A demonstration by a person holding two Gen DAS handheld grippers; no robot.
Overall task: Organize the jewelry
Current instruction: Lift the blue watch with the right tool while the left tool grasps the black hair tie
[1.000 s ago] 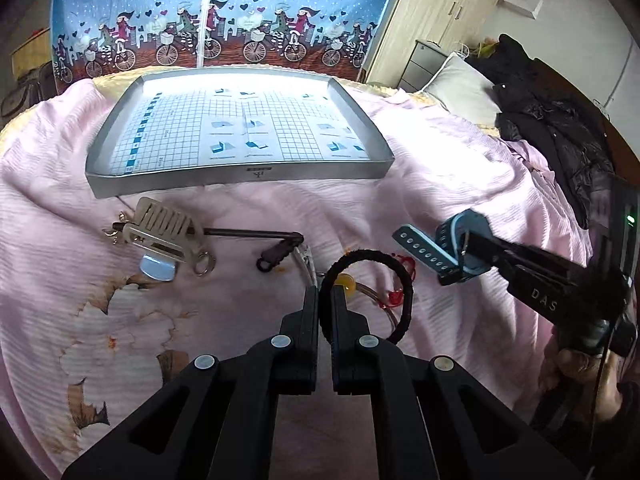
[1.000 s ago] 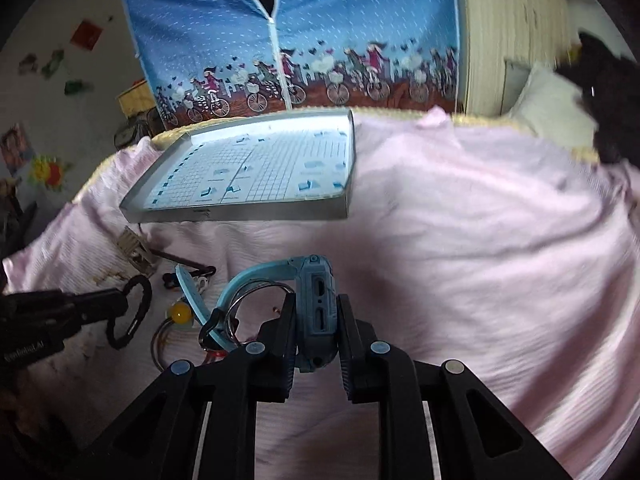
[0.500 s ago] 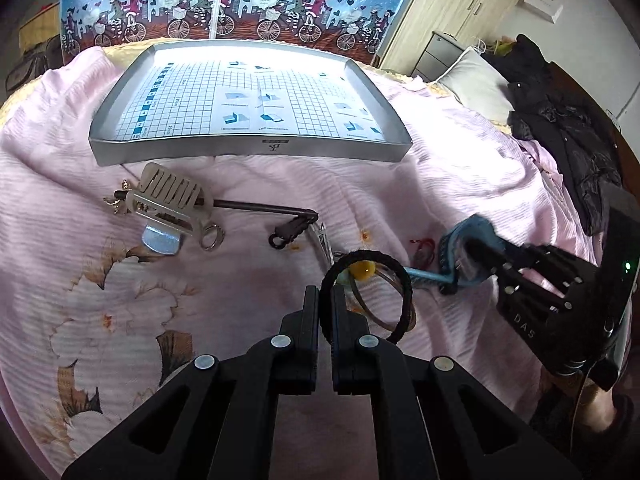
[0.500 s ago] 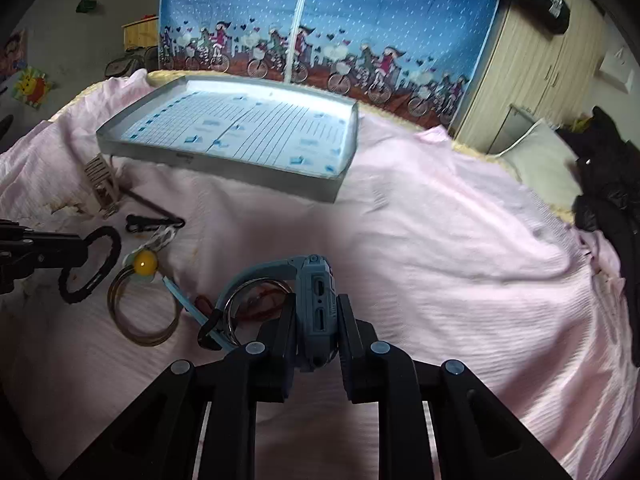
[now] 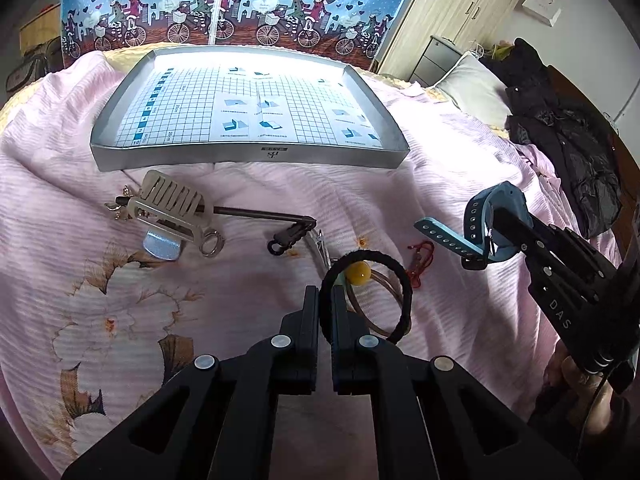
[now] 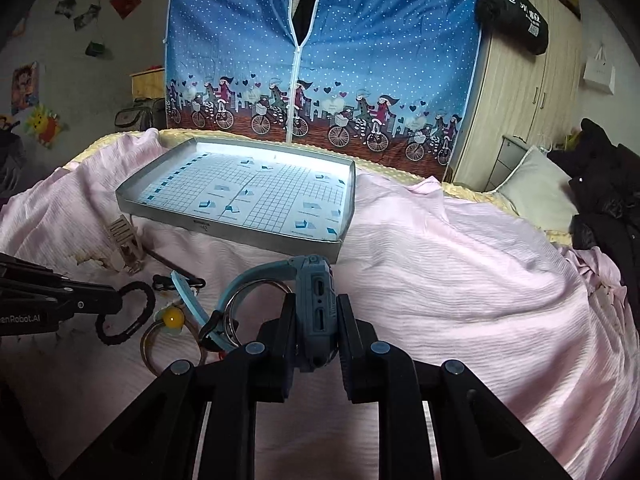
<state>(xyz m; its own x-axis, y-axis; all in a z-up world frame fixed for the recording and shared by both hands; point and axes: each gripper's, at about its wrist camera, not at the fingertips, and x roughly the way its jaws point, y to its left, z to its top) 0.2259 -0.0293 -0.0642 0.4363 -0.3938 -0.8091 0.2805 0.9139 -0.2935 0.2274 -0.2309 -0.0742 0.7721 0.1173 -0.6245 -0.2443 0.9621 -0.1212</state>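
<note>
My left gripper [image 5: 326, 294] is shut on a black hair tie [image 5: 408, 300], which hangs just above the pink bedspread. Under the loop lie a thin bangle [image 5: 386, 286] with a yellow bead [image 5: 357, 273] and a red string [image 5: 420, 256]. My right gripper [image 6: 316, 304] is shut on the body of a blue smartwatch [image 6: 316, 320], held in the air with its strap curling to the left. The left wrist view shows that watch [image 5: 476, 216] at the right. A silver tray [image 5: 248, 157] with a grid-paper lining sits farther back; nothing lies in it.
A beige hair clip [image 5: 172, 200], a silver ring [image 5: 212, 242] and a dark hair stick [image 5: 256, 213] lie left of the bangle, in front of the tray. Dark clothing [image 5: 576, 136] and a pillow [image 6: 536, 192] lie at the right. A blue fabric wardrobe [image 6: 320, 40] stands behind the bed.
The right gripper has lifted the blue watch up off the bedspread after dipping low half a second ago. The left gripper has kept its hold on the hair tie and barely moved.
</note>
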